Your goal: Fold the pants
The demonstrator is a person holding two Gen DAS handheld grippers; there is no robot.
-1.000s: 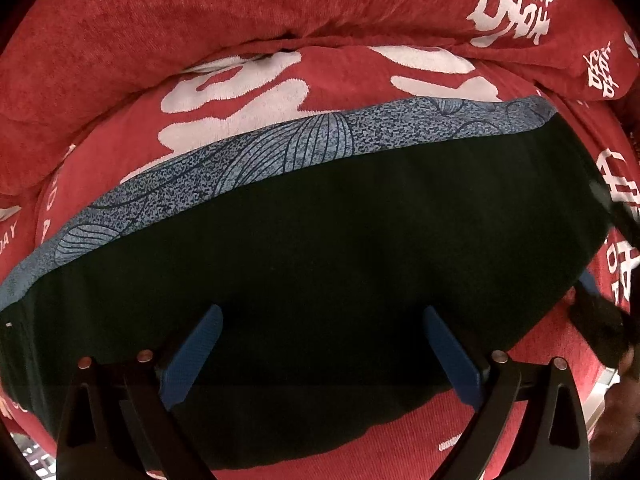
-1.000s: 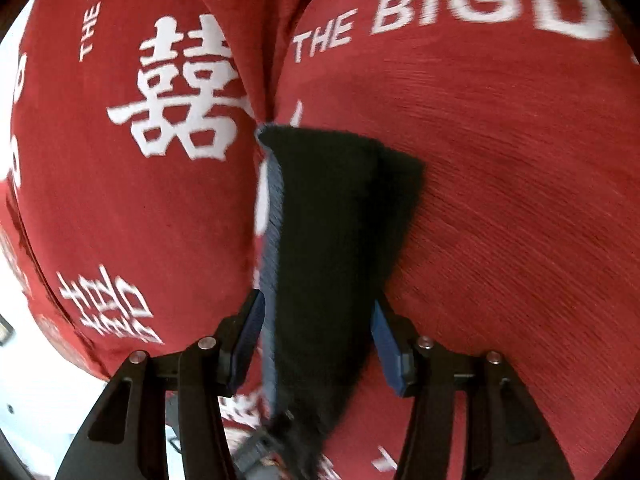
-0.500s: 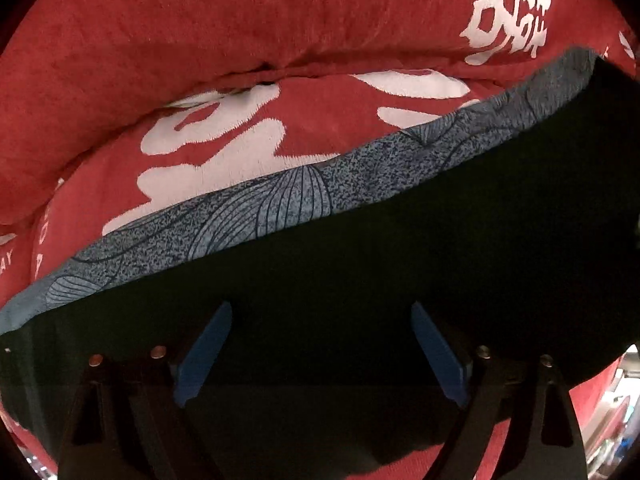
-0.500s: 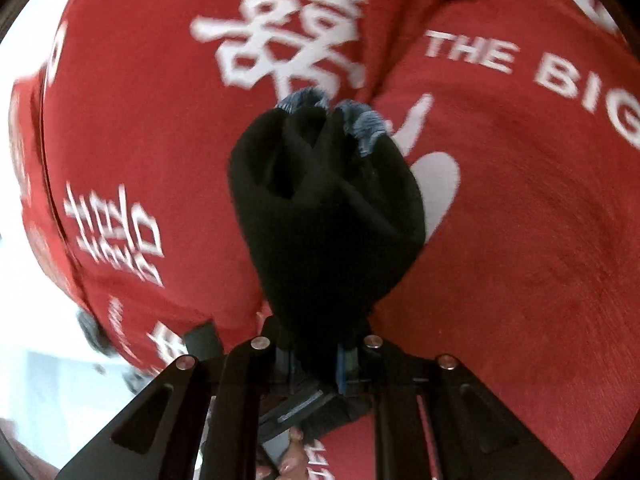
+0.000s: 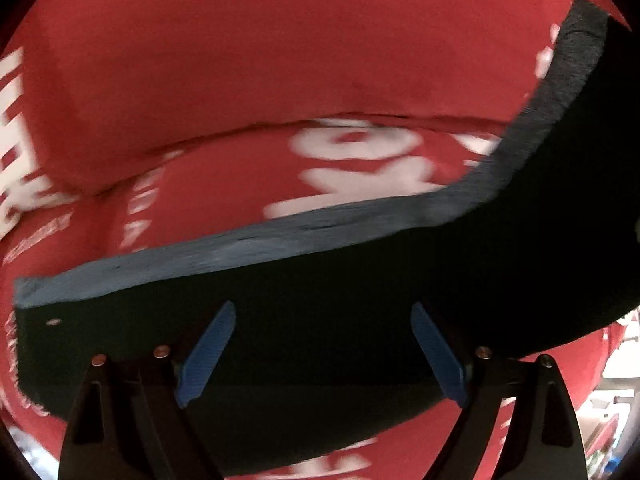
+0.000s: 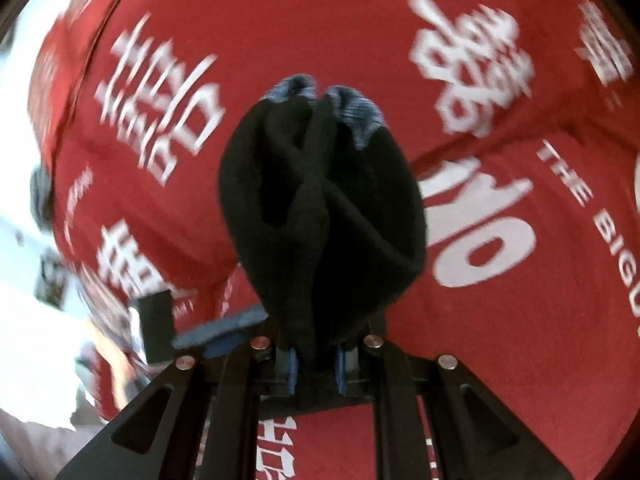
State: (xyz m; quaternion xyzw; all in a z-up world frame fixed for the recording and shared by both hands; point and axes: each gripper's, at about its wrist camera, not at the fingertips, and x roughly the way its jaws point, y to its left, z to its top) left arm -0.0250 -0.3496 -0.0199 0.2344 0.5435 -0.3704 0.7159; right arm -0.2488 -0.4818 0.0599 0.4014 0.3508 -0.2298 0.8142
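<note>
Lying across red printed cushions point(image 5: 248, 80): black pants point(image 5: 360, 300) with blue-grey patterned band. Right gripper point(image 6: 314, 372) pinching a bunched end; left gripper point(image 5: 320, 352) spread wide over the fabric.

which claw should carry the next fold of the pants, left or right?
Right, probably. The right claw is shut on a bunched end of the pants, lifted off the red cover. The left claw stands open above the flat part, gripping nothing.
</note>
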